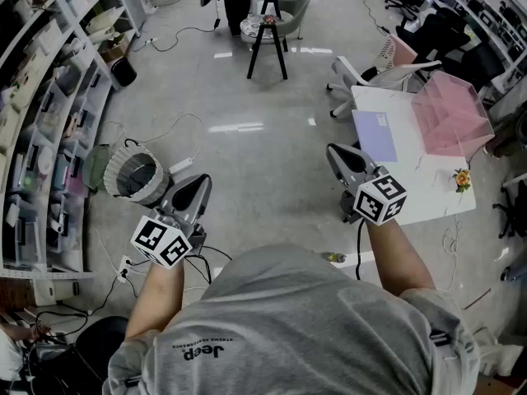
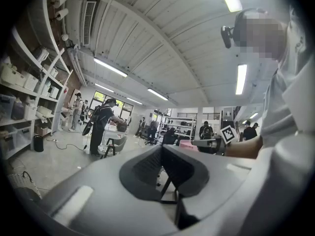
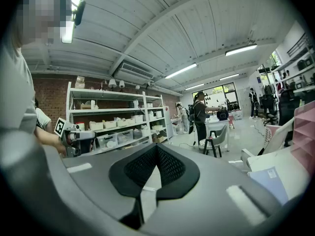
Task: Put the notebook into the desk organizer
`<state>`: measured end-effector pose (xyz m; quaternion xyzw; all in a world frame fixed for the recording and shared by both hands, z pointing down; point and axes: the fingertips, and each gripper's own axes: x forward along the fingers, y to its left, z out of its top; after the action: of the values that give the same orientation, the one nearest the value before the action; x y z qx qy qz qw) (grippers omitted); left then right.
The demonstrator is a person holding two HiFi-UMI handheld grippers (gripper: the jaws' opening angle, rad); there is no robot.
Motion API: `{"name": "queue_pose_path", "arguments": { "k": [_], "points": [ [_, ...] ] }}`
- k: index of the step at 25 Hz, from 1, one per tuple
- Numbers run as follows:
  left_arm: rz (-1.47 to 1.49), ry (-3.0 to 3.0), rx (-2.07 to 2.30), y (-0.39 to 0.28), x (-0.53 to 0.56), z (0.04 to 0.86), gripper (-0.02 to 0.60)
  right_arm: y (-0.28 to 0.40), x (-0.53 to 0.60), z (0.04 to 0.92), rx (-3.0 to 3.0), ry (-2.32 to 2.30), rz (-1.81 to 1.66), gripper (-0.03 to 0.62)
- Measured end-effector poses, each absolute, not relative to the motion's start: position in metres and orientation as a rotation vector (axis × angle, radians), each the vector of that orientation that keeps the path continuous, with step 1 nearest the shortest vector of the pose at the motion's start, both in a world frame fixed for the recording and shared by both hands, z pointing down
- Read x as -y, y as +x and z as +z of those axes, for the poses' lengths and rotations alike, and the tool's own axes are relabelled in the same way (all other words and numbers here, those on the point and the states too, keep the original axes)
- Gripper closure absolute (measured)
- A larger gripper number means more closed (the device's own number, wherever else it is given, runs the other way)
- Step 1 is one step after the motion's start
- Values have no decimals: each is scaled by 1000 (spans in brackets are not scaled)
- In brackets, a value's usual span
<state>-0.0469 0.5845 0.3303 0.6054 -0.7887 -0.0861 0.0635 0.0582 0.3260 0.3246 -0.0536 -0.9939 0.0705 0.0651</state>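
A lavender notebook (image 1: 375,134) lies flat on the white table (image 1: 412,196) at the right. Just beyond it stands the pink translucent desk organizer (image 1: 453,113). My right gripper (image 1: 338,156) is shut and empty, held level in the air by the table's near left corner, short of the notebook. Shut and empty too, my left gripper (image 1: 193,189) hovers over the floor at the left, far from the table. In the right gripper view the notebook (image 3: 270,181) shows low at the right, with the organizer (image 3: 307,132) at the frame's edge beside the shut jaws of that gripper (image 3: 156,149).
A woven basket (image 1: 136,175) stands on the floor by the left gripper. Storage shelves (image 1: 49,97) line the left wall. A black stool (image 1: 268,35) and a white chair (image 1: 370,68) stand beyond the table. A small orange flower (image 1: 463,179) sits on the table's right part.
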Motion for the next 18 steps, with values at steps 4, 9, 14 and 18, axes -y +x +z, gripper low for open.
{"name": "queue_pose_path", "arguments": {
  "k": [4, 9, 14, 18],
  "points": [
    [-257, 1825, 2383, -47, -587, 330, 523, 60, -329, 324, 2999, -167, 210, 594],
    [-256, 1831, 2382, -47, -587, 331, 523, 60, -328, 324, 3000, -164, 210, 594],
    [-263, 1841, 2371, -45, -584, 331, 523, 60, -328, 325, 2999, -189, 236, 592],
    [-268, 1869, 2338, -41, -579, 332, 506, 61, -324, 324, 3011, -170, 244, 591]
  ]
}}
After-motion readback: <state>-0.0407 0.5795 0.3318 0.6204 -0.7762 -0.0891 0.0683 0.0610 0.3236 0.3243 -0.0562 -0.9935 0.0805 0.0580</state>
